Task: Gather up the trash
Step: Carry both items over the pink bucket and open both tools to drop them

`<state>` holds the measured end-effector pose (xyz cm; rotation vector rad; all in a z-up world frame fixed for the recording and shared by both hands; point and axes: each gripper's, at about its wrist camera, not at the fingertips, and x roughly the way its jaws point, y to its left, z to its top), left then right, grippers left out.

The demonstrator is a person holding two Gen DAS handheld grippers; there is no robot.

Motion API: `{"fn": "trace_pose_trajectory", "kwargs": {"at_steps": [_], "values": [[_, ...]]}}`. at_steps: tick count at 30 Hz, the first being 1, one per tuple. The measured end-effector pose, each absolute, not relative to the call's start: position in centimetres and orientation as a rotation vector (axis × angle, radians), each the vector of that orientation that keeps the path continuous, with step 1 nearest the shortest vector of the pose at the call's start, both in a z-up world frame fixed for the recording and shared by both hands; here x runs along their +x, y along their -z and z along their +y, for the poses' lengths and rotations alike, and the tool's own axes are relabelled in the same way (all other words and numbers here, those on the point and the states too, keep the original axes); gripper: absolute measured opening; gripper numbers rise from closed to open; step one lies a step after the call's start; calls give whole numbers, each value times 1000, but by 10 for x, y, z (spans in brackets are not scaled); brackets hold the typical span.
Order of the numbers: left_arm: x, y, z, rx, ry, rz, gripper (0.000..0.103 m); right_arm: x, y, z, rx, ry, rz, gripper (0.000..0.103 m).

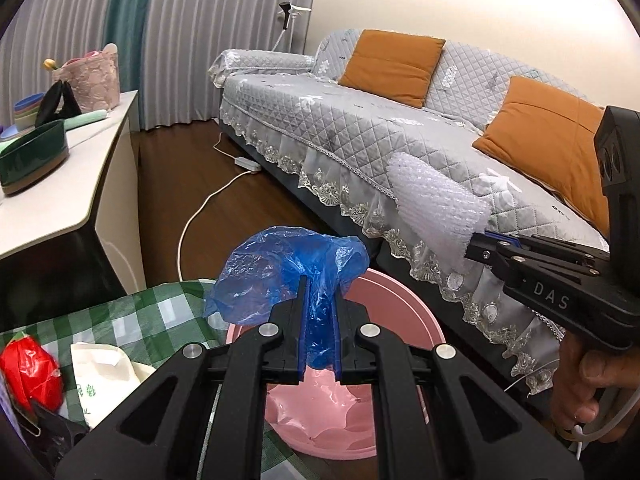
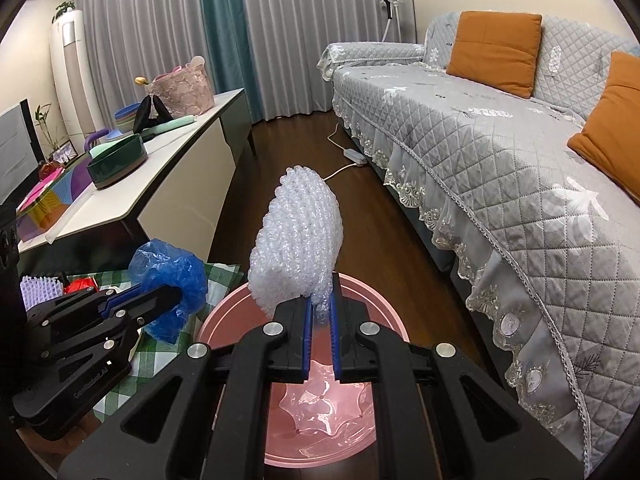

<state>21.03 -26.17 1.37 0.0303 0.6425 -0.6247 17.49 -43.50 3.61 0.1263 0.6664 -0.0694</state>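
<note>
my left tongs (image 1: 320, 284) are clenched on the blue plastic bag (image 1: 288, 268), my right tongs (image 2: 321, 304) on the bubble wrap (image 2: 298, 236); both hang over the pink bin (image 2: 360, 292). i judge the next move is releasing them into it.

Right claw (image 2: 320, 300) pinching bubble wrap (image 2: 298, 236), over pink bin (image 2: 376, 304)

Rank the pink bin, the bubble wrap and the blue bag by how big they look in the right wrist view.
1. Pink bin, though partly hidden.
2. Bubble wrap, enlarged by nearness to the camera.
3. Blue bag, clearly smallest here.
</note>
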Motion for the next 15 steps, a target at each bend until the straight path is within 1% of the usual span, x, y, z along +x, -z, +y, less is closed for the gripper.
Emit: {"fn": "trace_pose_trajectory", "kwargs": {"at_steps": [1, 2, 3, 4, 5, 6, 8, 13, 14, 15], "values": [[211, -14, -261, 30, 625, 641, 12, 175, -36, -435, 126, 78, 667, 12], [212, -13, -261, 33, 625, 643, 29, 175, -35, -436, 130, 83, 669, 15], [213, -13, -261, 37, 610, 642, 60, 176, -35, -438, 136, 86, 674, 29], [214, -12, -260, 37, 595, 638, 68, 176, -35, -440, 145, 101, 675, 40], [214, -13, -258, 32, 582, 633, 69, 175, -35, -442, 148, 115, 671, 58], [214, -13, -256, 24, 579, 635, 69, 174, -36, -444, 152, 133, 663, 63], [214, -16, -251, 5, 572, 637, 69, 173, -38, -448, 171, 141, 655, 63], [204, -27, -241, 2, 565, 625, 53, 172, -41, -442, 162, 125, 647, 63], [202, -30, -239, 1, 563, 622, 48, 171, -43, -439, 156, 119, 640, 63], [200, -33, -237, 1, 560, 619, 46, 171, -45, -437, 154, 115, 634, 63]]}}
